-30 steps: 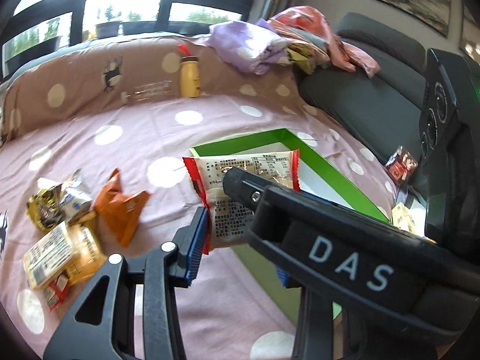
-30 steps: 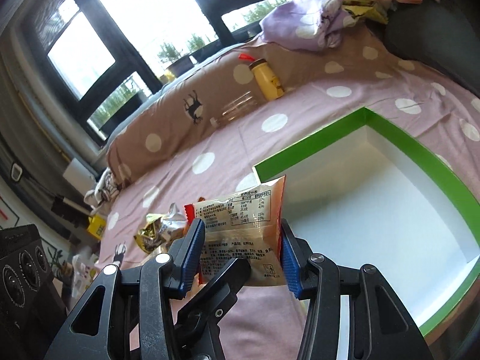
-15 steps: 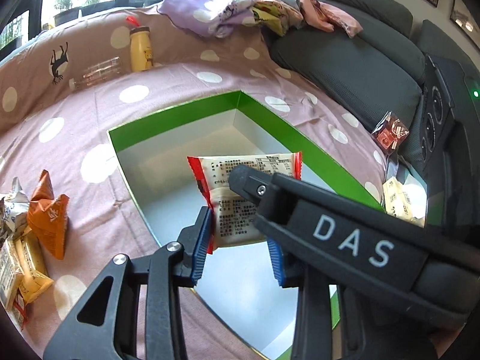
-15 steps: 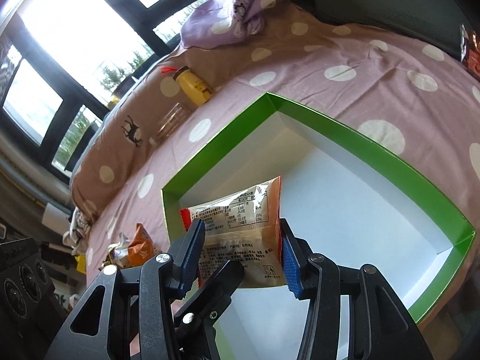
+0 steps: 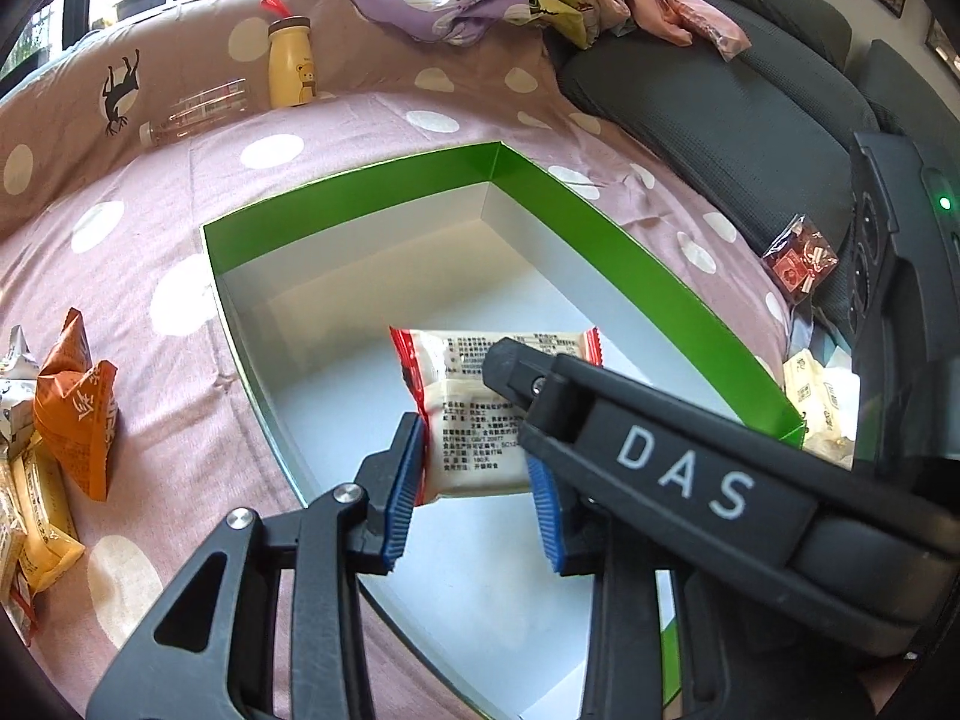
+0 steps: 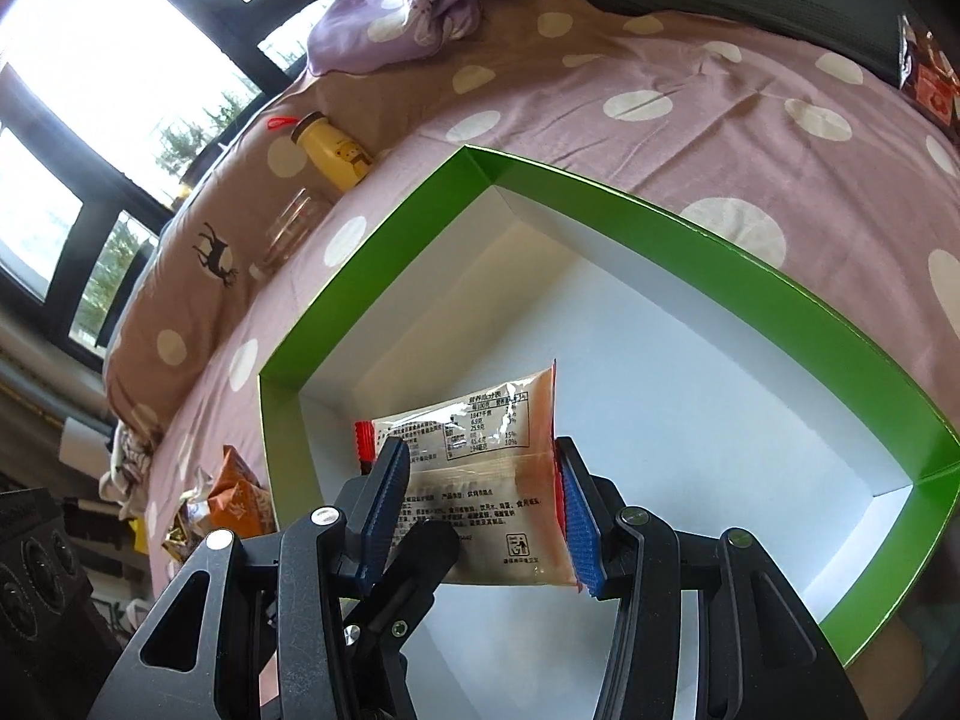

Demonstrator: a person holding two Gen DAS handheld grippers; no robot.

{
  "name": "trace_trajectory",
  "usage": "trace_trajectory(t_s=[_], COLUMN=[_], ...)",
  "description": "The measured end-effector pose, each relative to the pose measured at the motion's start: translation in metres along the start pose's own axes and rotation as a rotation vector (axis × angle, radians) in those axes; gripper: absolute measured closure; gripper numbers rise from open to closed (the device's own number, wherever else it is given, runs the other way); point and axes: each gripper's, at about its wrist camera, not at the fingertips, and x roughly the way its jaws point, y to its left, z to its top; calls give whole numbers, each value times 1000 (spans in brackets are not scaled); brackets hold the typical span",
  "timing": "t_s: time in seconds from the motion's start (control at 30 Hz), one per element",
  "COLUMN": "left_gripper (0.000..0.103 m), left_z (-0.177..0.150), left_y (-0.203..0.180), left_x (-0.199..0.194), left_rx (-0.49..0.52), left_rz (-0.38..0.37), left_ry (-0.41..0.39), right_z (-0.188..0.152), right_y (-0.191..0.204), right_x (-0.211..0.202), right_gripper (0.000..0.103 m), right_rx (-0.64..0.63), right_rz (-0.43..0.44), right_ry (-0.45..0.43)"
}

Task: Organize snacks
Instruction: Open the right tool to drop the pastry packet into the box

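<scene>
A white snack packet with red ends is held over the white floor of a green-rimmed box. My left gripper is shut on its lower part. My right gripper is shut on the same packet, and its black finger crosses the left wrist view. The box holds nothing else that I can see. Whether the packet touches the box floor is unclear.
Loose snacks, an orange packet among them, lie on the pink dotted cloth left of the box. A yellow bottle and a clear bottle are behind it. A red packet and pale packets lie at its right.
Both grippers have carried the packet from over the cloth to inside the box's outline and lower toward its floor. The grip on the packet is unchanged.
</scene>
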Motion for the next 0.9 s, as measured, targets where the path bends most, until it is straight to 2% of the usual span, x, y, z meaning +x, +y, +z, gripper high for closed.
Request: trace_trajectory(t_s=[0.2, 0.27, 0.3, 0.33, 0.4, 0.47, 0.57, 0.67, 0.77, 0.83, 0.9], left_gripper=[68, 68, 67, 66, 60, 56, 55, 51, 45, 45, 45], left_z=[-2, -5, -6, -8, -12, -17, -27, -39, -53, -61, -66], left_y=[9, 15, 18, 22, 32, 44, 65, 86, 109, 123, 137], left_x=[-17, -29, -35, -43, -58, -73, -96, -117, -132, -135, -136], left_rx=[-28, -42, -47, -56, -75, -99, -166, -215, -283, -309, -342], left_rz=[-34, -22, -13, -2, 24, 60, 135, 177, 226, 248, 256], left_ry=[-35, -60, -72, -86, -112, -136, -187, -218, -260, -258, -254], right_z=[4, 2, 1, 0, -4, -9, -18, -28, -35, -39, -41], right_y=[0, 7, 11, 16, 27, 38, 62, 81, 95, 102, 104], right_x=[-17, -19, -19, -19, -18, -15, -10, -12, -7, -6, -8], right_gripper=[51, 43, 36, 31, 27, 26, 26, 26, 26, 26, 26], right_rx=[-26, -54, -66, -79, -106, -130, -219, -284, -325, -350, -357], right_rz=[-50, -75, -82, -90, -107, -107, -114, -134, -205, -284, -328], right_ry=[-96, -115, -124, -133, -148, -162, -159, -201, -234, -265, -317])
